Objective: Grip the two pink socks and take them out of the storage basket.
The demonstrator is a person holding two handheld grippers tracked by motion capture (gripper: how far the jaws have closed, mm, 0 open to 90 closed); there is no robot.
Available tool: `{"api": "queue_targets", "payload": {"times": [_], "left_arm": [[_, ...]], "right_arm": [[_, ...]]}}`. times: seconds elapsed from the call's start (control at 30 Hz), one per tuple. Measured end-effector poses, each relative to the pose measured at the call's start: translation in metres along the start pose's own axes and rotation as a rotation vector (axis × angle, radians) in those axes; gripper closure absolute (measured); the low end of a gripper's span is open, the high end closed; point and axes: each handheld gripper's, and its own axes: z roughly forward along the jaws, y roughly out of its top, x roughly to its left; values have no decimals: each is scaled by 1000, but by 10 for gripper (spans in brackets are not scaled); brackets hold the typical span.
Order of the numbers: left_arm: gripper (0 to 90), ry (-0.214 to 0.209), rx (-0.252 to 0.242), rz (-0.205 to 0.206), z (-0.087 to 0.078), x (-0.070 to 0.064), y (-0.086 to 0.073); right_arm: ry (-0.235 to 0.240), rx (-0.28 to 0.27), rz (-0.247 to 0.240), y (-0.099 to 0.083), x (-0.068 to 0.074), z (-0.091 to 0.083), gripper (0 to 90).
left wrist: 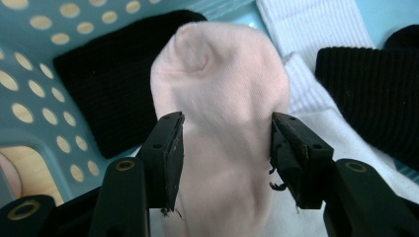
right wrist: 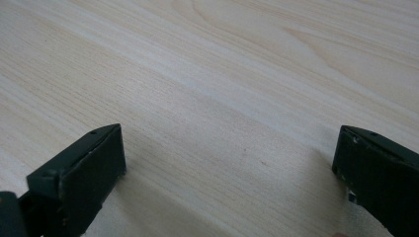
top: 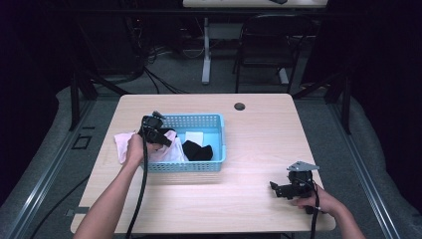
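At the near right corner of the pale wooden table [top: 249, 149], the right gripper [top: 278, 189] rests low over the bare boards, held by the person's right hand [top: 318, 201]. In the right gripper view its two black jaws stand wide apart with only wood grain between them.

Farther in and to the left, the left gripper [left wrist: 223, 148] reaches over the near left corner of the light blue perforated plastic basket [top: 211, 167], held by the left hand [top: 133, 148]. In the left gripper view its jaws stand on either side of a soft pale pink sock [left wrist: 222, 98], each just at the cloth's edge; whether they press it I cannot tell, though the gap between them is fairly wide. The pink sock hangs over the basket's left rim, part inside and part outside on the table.

Beyond the pink sock, inside the basket, lie a black ribbed knit sock [left wrist: 113, 79], a white ribbed sock [left wrist: 311, 24] and another black ribbed sock [left wrist: 370, 94] at the right.
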Motion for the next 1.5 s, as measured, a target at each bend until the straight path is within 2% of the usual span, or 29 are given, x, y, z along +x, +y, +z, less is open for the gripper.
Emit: {"api": "queue_targets", "payload": {"times": [0.17, 0.43, 0.5, 0.67, 0.9, 1.5], "left_arm": [[610, -22, 34, 15, 7, -2, -1], [857, -24, 37, 41, 6, -7, 0], [867, -31, 40, 52, 5, -7, 0], [871, -50, 23, 49, -4, -5, 0], [871, -55, 13, 82, -30, -3, 4], [871, -69, -43, 89, -86, 5, 15]], "right_arm": [[-2, 1, -1, 0, 0, 0, 0], [0, 0, 0, 0, 0, 0, 0], [0, 0, 0, 0, 0, 0, 0], [0, 0, 0, 0, 0, 0, 0], [0, 0, 0, 0, 0, 0, 0], [0, 0, 0, 0, 0, 0, 0]]}}
